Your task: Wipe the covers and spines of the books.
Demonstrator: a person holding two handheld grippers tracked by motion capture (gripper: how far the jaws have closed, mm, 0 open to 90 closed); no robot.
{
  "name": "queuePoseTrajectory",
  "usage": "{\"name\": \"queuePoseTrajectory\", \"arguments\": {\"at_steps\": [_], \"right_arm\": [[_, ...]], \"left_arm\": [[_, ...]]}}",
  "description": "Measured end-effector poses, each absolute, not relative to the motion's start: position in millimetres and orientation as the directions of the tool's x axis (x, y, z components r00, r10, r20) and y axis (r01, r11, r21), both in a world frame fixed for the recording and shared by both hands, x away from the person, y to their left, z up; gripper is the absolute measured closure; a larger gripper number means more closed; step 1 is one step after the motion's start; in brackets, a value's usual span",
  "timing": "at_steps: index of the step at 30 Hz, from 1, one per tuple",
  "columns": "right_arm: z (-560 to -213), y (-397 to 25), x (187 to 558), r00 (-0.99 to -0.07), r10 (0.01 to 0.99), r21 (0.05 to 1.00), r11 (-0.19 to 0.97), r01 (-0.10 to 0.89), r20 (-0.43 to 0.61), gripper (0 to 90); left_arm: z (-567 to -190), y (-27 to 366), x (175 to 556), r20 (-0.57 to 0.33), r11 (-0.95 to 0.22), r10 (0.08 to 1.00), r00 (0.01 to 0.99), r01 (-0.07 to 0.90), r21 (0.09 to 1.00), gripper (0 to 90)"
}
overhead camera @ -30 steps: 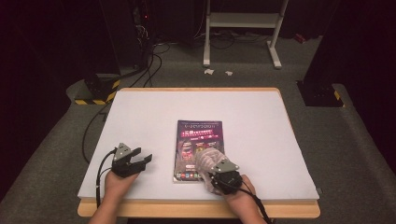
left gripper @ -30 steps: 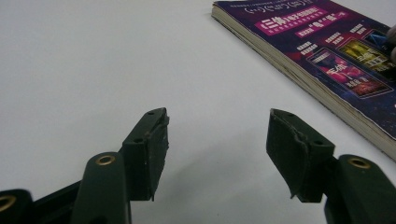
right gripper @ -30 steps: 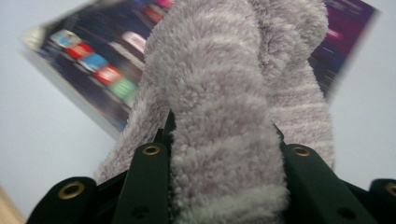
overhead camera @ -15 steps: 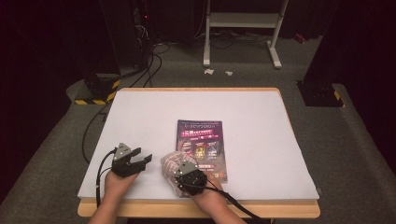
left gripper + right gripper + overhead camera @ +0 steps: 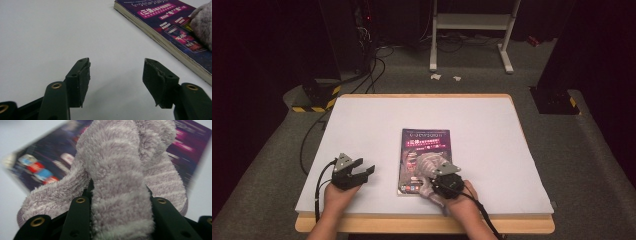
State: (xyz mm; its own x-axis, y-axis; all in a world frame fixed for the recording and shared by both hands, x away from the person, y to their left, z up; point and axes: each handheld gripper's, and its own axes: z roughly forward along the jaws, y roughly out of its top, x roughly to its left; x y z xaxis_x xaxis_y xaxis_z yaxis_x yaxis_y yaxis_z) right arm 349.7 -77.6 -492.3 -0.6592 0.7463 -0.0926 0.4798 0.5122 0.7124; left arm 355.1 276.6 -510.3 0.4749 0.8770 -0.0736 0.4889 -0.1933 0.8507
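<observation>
**Wiping the book cover with a fuzzy cloth: keep the pressure light**

So my right claw [image 5: 117, 195] is clamped on a fluffy lilac cloth [image 5: 117, 165], jaws pinching a thick fold of it, and the rest of the cloth flops forward onto the purple book [image 5: 424, 157]. The book lies flat on the white surface [image 5: 492, 135], near my edge of it, and the cloth sits on the lower right part of the cover.

My left claw [image 5: 116, 80] is spread wide and holds nothing, resting on the surface just left of the book, not touching it.

The right gripper view is blurry, so I can't say for sure how much of the cloth actually presses on the cover. My take: sweep in long strokes along the cover, keep the claw low so the cloth drags flat instead of bunching, and go easy so the book doesn't slide. If it does start skating, I'd bring the left claw over to pin the near corner.
</observation>
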Motion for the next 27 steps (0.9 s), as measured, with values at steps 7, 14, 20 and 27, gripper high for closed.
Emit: {"name": "queuePoseTrajectory", "arguments": {"at_steps": [7,14,20,27], "right_arm": [[-491,-129,355,-0.555,0.827,0.717,0.438,0.543,-0.085,66.0],[-490,-136,355,-0.534,0.837,0.711,0.446,0.543,-0.118,66.1],[-489,-107,355,-0.587,0.796,0.7,0.504,0.506,-0.148,66.1],[-490,-55,361,-0.67,0.728,0.694,0.558,0.454,-0.147,66.1]], "left_arm": [[-510,276,355,-0.07,-0.197,0.877,0.475,0.489,0.85,38.9],[-510,275,355,-0.064,-0.206,0.877,0.475,0.493,0.846,38.9],[-510,275,355,-0.067,-0.203,0.877,0.477,0.492,0.846,38.8],[-510,276,356,-0.068,-0.202,0.876,0.478,0.491,0.848,38.7]]}}
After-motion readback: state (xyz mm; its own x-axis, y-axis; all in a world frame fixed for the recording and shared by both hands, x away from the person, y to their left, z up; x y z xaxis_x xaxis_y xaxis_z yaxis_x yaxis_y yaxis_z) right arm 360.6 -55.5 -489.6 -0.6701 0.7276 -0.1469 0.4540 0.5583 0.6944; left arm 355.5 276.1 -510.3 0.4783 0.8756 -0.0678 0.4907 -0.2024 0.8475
